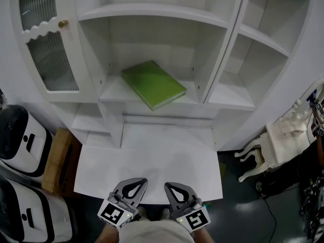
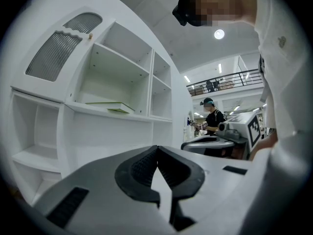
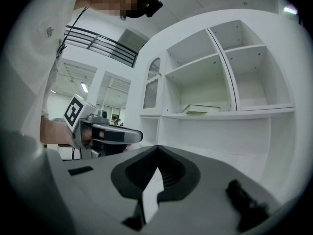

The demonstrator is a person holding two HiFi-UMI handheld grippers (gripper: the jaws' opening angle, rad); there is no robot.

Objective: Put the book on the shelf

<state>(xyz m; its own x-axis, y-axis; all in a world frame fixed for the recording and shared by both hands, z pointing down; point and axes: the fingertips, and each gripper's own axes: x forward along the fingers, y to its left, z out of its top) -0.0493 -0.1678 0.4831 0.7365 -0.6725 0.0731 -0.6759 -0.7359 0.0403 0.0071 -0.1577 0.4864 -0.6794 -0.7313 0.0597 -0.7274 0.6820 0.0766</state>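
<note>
A green book (image 1: 153, 84) lies flat on the middle shelf (image 1: 114, 92) of the white cabinet, turned at an angle. It shows as a thin slab in the left gripper view (image 2: 110, 107) and in the right gripper view (image 3: 201, 109). Both grippers hang low at the near edge of the white desk surface (image 1: 152, 161), far from the book. My left gripper (image 1: 133, 183) is shut with nothing in it. My right gripper (image 1: 173, 187) is shut and empty too. They sit side by side, pointing level toward the cabinet.
The cabinet has a glass door with a brass knob (image 1: 63, 23) at upper left and open side shelves (image 1: 238, 97) at right. White machines (image 1: 20, 140) stand on the floor at left, a white ornate chair (image 1: 276, 146) at right. A person (image 2: 211, 116) stands far off.
</note>
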